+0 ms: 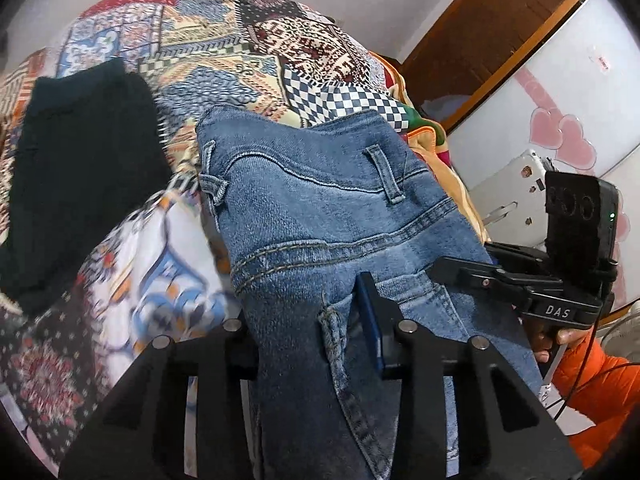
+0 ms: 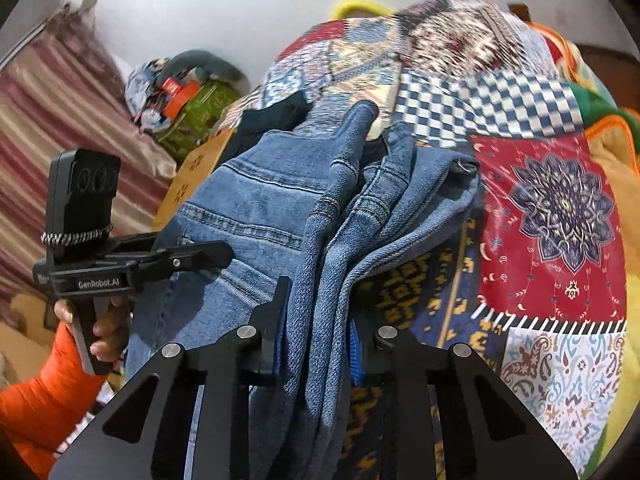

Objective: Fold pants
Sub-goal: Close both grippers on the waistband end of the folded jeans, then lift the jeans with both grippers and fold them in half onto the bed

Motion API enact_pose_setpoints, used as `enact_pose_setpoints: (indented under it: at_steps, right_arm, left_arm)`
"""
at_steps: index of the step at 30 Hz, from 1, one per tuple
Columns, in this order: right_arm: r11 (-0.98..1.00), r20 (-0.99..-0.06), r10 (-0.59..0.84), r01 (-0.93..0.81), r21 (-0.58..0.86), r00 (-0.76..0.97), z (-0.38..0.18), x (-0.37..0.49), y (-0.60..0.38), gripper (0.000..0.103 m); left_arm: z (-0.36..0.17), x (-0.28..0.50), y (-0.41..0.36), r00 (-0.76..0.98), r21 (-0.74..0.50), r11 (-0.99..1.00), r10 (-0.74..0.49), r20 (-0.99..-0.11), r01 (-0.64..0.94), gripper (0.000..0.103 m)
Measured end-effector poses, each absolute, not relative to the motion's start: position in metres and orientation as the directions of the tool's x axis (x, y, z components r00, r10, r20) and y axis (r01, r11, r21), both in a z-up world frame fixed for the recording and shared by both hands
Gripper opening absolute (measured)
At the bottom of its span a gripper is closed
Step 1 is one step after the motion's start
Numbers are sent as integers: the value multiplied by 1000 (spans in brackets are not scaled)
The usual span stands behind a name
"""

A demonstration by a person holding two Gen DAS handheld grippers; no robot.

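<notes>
Blue jeans [image 1: 320, 208] hang lifted above a patchwork bedspread [image 1: 224, 40]. My left gripper [image 1: 320, 332] is shut on the denim near the waistband and back pocket; its left finger is hidden under the cloth. My right gripper [image 2: 316, 336] is shut on a bunched fold of the same jeans [image 2: 256, 208], with the hems [image 2: 420, 176] draped ahead of it. Each gripper shows in the other's view: the right one [image 1: 472, 272] at the jeans' right edge, the left one [image 2: 192, 256] at their left edge.
A black garment [image 1: 80, 168] lies on the bedspread to the left. A white cabinet with pink hearts [image 1: 560, 120] stands right. A pile of bags [image 2: 188, 100] sits against the wall, beside a striped curtain [image 2: 60, 120]. The person's orange sleeve [image 2: 44, 400] is close.
</notes>
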State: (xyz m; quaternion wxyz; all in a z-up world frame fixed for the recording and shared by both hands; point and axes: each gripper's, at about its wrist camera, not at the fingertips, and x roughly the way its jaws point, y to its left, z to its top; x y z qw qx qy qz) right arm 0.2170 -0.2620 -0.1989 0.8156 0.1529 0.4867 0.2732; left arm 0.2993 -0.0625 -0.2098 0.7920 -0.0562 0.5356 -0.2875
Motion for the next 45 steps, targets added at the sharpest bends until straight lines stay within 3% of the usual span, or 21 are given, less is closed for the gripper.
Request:
enact_pose_setpoints:
  at_steps: [2,5,7,10,17,20,23,27,29,34,45]
  right_arm:
    - [798,-708,601,-317,512,369,-195,210,-253,22]
    - [787,-707,615,-323,525,350,-200,208,-241,22]
    - [786,-703,617,-306,537,352,-205,207,-241,21]
    - [762,-679,646,-230,606,349,-215,205,-258,22]
    - [778,-720,627,-190,600,297,-223,197,-272,54]
    - [758,-710,652,-210,617,266,-233,197,-268,59]
    - [744,-692,668,-242,622,274,-236,201,-263,56]
    - [693,-643,720,-214,688,261,-238,213,-263,33]
    - [708,-653,706,-252,660,274,-228,215,-256,27]
    - [741,-675,669,-352,573,311,-197,215,-238,24]
    - [692,-594,710,-531,489,378,-122,233,-183,22]
  left_arm:
    - [-209,292,-53,260,-391,838,-503,-824,381,38]
    - [-220,289,-36,230,-407,847,-495,-838,341,48]
    - [-221,286,-32,235,-384,859,-472,-850,338,68]
    - [-219,285,-31,245,-331,875,-428,-870,353,84]
    - [-244,300,-40,120,-482,814,-540,-833,323,88]
    - [-246,309,-53,111,-500,798,-561,-820,336,87]
    - [-248,317,-61,102,-505,798,-562,-821,329,86]
    - [-243,313,-62,131,-491,808,-553,-823,326,72]
    - [-239,311,-62,156,-477,816,-544,-824,325,65]
    - [-219,302,-46,236,-463,828,-541,-807,317,43]
    - [-132,282,28,501,-380,878,-479,-721,293,39]
